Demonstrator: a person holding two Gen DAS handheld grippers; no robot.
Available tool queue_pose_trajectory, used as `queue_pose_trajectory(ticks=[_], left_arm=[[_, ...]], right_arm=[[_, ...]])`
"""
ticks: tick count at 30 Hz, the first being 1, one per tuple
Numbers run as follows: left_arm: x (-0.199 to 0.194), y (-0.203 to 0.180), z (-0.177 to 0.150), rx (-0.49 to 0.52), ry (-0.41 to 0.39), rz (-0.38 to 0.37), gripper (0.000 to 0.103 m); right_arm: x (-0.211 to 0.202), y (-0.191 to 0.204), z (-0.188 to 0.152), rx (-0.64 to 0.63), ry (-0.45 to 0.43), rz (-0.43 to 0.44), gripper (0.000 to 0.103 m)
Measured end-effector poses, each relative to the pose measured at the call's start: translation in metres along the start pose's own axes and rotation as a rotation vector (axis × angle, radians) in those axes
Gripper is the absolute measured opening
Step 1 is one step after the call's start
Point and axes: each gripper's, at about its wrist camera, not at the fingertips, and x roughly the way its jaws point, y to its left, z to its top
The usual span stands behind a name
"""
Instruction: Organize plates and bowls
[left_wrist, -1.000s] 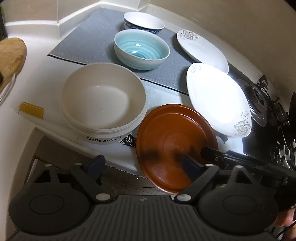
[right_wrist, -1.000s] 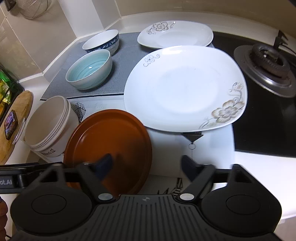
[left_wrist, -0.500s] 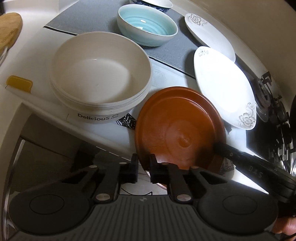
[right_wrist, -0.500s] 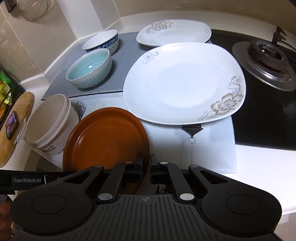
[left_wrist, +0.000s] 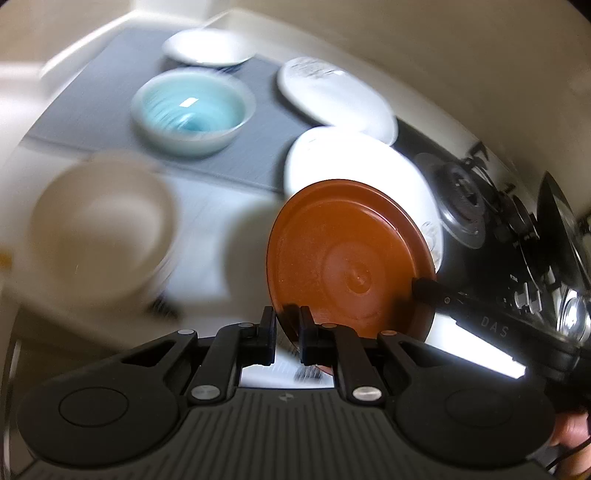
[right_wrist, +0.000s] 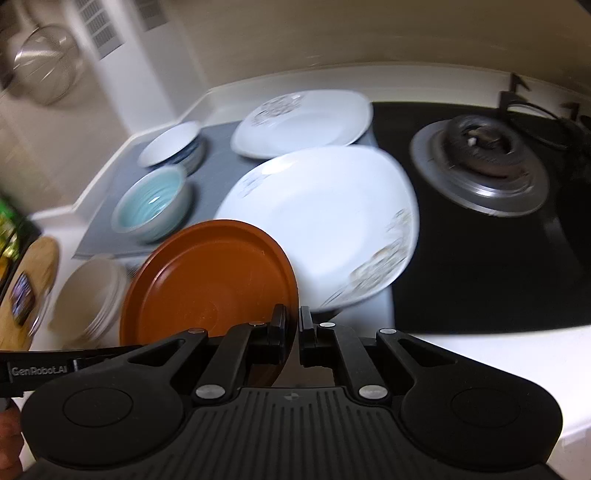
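Note:
A brown round plate (left_wrist: 351, 258) is lifted off the counter and held at its rim from both sides. My left gripper (left_wrist: 287, 332) is shut on its near left rim. My right gripper (right_wrist: 291, 332) is shut on its right rim; the plate (right_wrist: 210, 280) shows to the left in the right wrist view. A large white floral plate (right_wrist: 325, 221) lies behind it, a second white floral plate (right_wrist: 306, 122) farther back. A light blue bowl (left_wrist: 192, 110), a blue-patterned bowl (right_wrist: 173, 144) and a cream tub bowl (left_wrist: 99, 229) stand at the left.
A grey mat (left_wrist: 110, 96) lies under the two small bowls. A black gas hob with a burner (right_wrist: 480, 166) is on the right. A wooden board (right_wrist: 33, 280) lies at the far left. The counter's front edge is just below the grippers.
Both grippers have raised the brown plate off the counter and carried it up and right, toward the large white plate. One second ago both grippers were open; they then shut on its rim.

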Motion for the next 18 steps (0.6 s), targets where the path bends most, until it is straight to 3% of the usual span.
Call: queue_pose_trajectory(ticks=[4,10,11,12,14,17,18], left_arm=[[0.032,-0.018,0.026,-0.011,0.034,-0.006,0.013],[0.057,-0.037,0.052,0.062,-0.027,0.082,0.016],[0.058,-0.037,0.054,0.066,-0.044,0.092,0.025],[0.059,-0.036,0.056,0.061,-0.06,0.102,0.045],[0.06,-0.031,0.058,0.033,-0.092,0.124,0.068],[0.066,-0.025,0.064,-0.006,-0.12,0.149,0.086],[0.069,-0.025,0.065,-0.015,-0.12,0.147,0.086]], right_arm=[[0.016,-0.015,0.021,-0.014,-0.018,-0.063,0.007],[0.044,-0.027,0.049,-0.029,-0.065,-0.13,0.009],[0.045,-0.029,0.053,-0.021,-0.085,-0.151,0.018],[0.044,-0.032,0.056,-0.014,-0.104,-0.166,0.026],[0.043,-0.039,0.063,0.01,-0.14,-0.202,0.072],[0.048,-0.053,0.074,0.028,-0.164,-0.229,0.078],[0.053,-0.057,0.077,0.032,-0.156,-0.22,0.079]])
